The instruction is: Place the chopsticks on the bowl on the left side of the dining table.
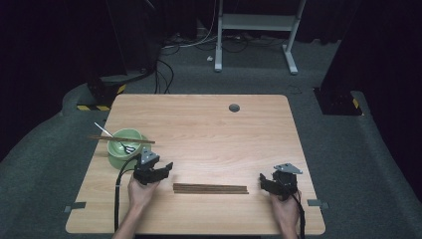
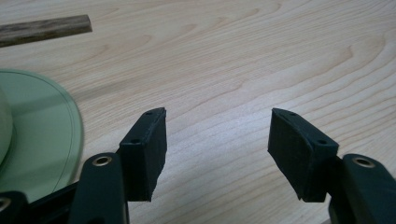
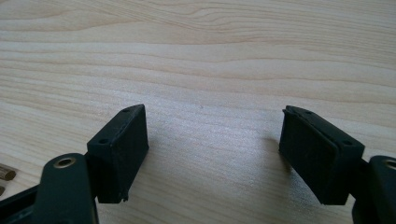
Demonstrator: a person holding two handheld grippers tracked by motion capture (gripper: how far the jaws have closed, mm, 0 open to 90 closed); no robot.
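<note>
1. Where the counter (image 1: 209, 129) is seen from the high view, a pair of dark wooden chopsticks (image 1: 210, 188) is laid flat near its front edge, between the two grippers and touched by neither.
2. The left gripper (image 1: 166, 168) is held just beside the left end of the chopsticks; its jaws are spread wide, and in the left gripper view only bare wood grain is seen between them.
3. The right gripper (image 1: 263, 180) is held near the right end of the chopsticks, slightly apart from it; its jaws are likewise spread with nothing pinched.
4. In the right gripper view, the chopstick tips (image 3: 5, 176) are seen at the lower left edge.
5. A green bowl (image 1: 124, 148) is set on the left part of the counter, just behind the left gripper; a second pair of chopsticks (image 1: 122, 140) is rested across its rim, and a white-handled utensil (image 1: 113, 136) is leaned inside it.
</note>
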